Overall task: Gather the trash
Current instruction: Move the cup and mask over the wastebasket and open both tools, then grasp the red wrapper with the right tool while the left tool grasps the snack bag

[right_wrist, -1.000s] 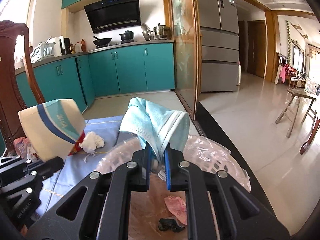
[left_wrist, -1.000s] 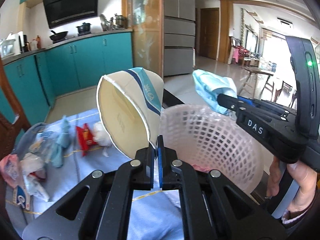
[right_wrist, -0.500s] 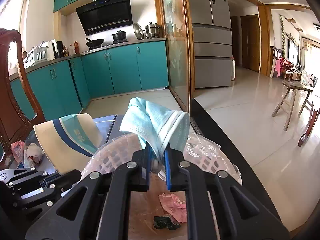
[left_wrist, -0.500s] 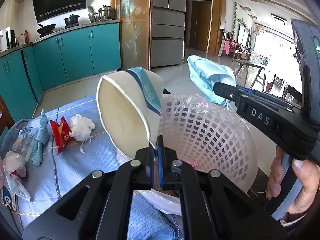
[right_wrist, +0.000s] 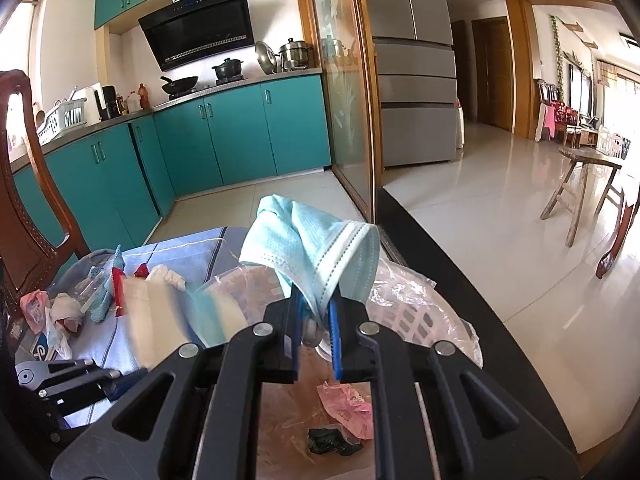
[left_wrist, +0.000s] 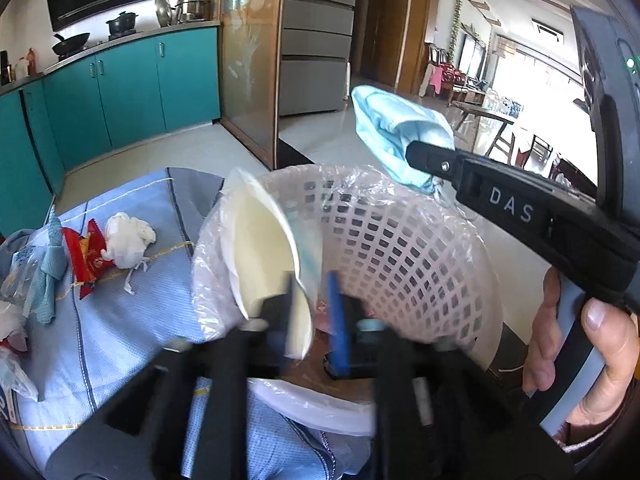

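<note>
Blue cloth lay left; our left gripper (left_wrist: 312, 300) (jaws opening) released the paper cup (left_wrist: 268, 256) directly above the basket (left_wrist: 420, 248), while our right gripper (right_wrist: 316, 320) pinched the mask (right_wrist: 316, 248).

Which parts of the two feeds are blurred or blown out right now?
Left wrist view: the paper cup and the left hand-held gripper, jaws opening, are motion-smeared; the windows at right are blown out. Right wrist view: the cup is a pale smear, while the face mask and basket stay sharp.
</note>
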The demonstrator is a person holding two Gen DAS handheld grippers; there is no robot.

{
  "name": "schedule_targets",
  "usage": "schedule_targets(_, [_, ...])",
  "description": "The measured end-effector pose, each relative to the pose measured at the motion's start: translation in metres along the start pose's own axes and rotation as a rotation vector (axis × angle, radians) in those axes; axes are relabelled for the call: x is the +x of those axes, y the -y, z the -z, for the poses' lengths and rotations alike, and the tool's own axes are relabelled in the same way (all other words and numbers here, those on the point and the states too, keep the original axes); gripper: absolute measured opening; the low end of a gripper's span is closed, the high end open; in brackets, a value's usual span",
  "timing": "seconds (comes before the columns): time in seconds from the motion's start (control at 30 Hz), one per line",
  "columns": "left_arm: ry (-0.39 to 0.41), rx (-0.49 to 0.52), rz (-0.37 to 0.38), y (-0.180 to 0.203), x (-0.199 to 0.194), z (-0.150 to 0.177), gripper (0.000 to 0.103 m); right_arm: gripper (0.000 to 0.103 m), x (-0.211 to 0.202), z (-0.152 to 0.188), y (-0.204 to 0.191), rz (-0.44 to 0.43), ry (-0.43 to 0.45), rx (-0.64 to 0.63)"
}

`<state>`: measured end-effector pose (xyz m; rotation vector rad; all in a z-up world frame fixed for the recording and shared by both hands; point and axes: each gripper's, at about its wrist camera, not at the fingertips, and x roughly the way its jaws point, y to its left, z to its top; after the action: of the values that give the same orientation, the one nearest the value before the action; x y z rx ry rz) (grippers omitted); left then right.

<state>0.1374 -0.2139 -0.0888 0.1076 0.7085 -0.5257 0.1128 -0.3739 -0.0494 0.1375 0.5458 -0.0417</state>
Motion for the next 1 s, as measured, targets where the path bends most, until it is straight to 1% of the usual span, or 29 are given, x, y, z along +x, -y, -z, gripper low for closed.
schedule_targets(0.03, [0.007, -0.006, -0.004, -0.002, -0.002, 0.0, 0.04, 0.015, 0.001, 0.0, 0.0, -0.001, -0.006, 0.003])
schedule_targets(0.07, [0.015, -0.013, -0.012, -0.004, -0.005, 0.0, 0.046, 0.022, 0.003, 0.0, 0.0, 0.002, -0.014, 0.008])
schedule_targets(0.1, [0.022, -0.02, -0.018, -0.006, -0.007, 0.001, 0.05, 0.032, 0.004, 0.0, 0.0, 0.003, -0.018, 0.012])
schedule_targets(0.13, [0.03, -0.027, -0.025, -0.009, -0.01, 0.001, 0.051, 0.037, 0.004, 0.0, 0.0, 0.002, -0.019, 0.014])
schedule_targets(0.17, [0.045, -0.038, -0.043, -0.014, -0.015, 0.002, 0.054, 0.048, 0.004, -0.001, 0.0, 0.003, -0.016, 0.017])
schedule_targets(0.2, [0.058, -0.049, -0.065, -0.018, -0.019, 0.003, 0.055, 0.054, 0.003, -0.001, 0.0, 0.005, -0.009, 0.018])
schedule_targets(0.23, [0.067, -0.057, -0.083, -0.022, -0.023, 0.004, 0.055, 0.056, 0.001, -0.001, 0.0, 0.005, -0.001, 0.019])
schedule_targets(0.3, [0.09, -0.085, -0.143, -0.036, -0.034, 0.01, 0.056, 0.061, 0.0, -0.001, -0.002, -0.002, 0.01, 0.016])
schedule_targets(0.37, [0.108, -0.121, -0.226, -0.057, -0.045, 0.017, 0.056, 0.063, 0.001, 0.0, -0.005, -0.008, 0.008, 0.011])
schedule_targets(0.4, [0.116, -0.136, -0.279, -0.068, -0.05, 0.02, 0.056, 0.063, 0.003, 0.0, -0.007, -0.012, 0.004, 0.008])
schedule_targets(0.43, [0.121, -0.145, -0.342, -0.078, -0.054, 0.023, 0.056, 0.063, 0.004, 0.001, -0.007, -0.015, 0.001, 0.006])
schedule_targets(0.47, [0.119, -0.153, -0.433, -0.095, -0.06, 0.027, 0.056, 0.063, 0.006, 0.001, -0.009, -0.022, -0.003, 0.002])
schedule_targets(0.5, [0.113, -0.158, -0.501, -0.107, -0.062, 0.03, 0.056, 0.063, 0.007, 0.001, -0.011, -0.028, -0.006, -0.001])
schedule_targets(0.53, [0.097, -0.17, -0.579, -0.123, -0.065, 0.034, 0.056, 0.063, 0.008, 0.001, -0.013, -0.035, -0.008, -0.005])
schedule_targets(0.57, [0.063, -0.198, -0.651, -0.145, -0.065, 0.039, 0.057, 0.063, 0.009, 0.001, -0.018, -0.041, -0.011, -0.012])
schedule_targets(0.6, [0.031, -0.231, -0.691, -0.161, -0.065, 0.043, 0.058, 0.063, 0.01, 0.001, -0.021, -0.045, -0.013, -0.02])
schedule_targets(0.63, [-0.004, -0.29, -0.722, -0.185, -0.067, 0.049, 0.058, 0.063, 0.01, 0.0, -0.024, -0.051, -0.012, -0.028])
schedule_targets(0.73, [-0.042, -0.4, -0.741, -0.224, -0.072, 0.063, 0.061, 0.064, 0.01, 0.0, -0.036, -0.065, -0.007, -0.054])
schedule_targets(0.8, [-0.069, -0.434, -0.735, -0.241, -0.071, 0.07, 0.061, 0.064, 0.012, 0.001, -0.043, -0.072, -0.012, -0.066])
schedule_targets(0.87, [-0.09, -0.445, -0.705, -0.25, -0.066, 0.075, 0.061, 0.064, 0.015, 0.002, -0.051, -0.077, -0.021, -0.083])
schedule_targets(0.93, [-0.103, -0.445, -0.658, -0.253, -0.061, 0.076, 0.034, 0.064, 0.016, 0.003, -0.059, -0.081, -0.026, -0.101])
schedule_targets(0.97, [-0.115, -0.441, -0.632, -0.252, -0.059, 0.078, 0.016, 0.064, 0.018, 0.003, -0.063, -0.084, -0.029, -0.113])
schedule_targets(1.0, [-0.115, -0.437, -0.618, -0.251, -0.058, 0.079, 0.016, 0.064, 0.019, 0.003, -0.067, -0.086, -0.032, -0.123])
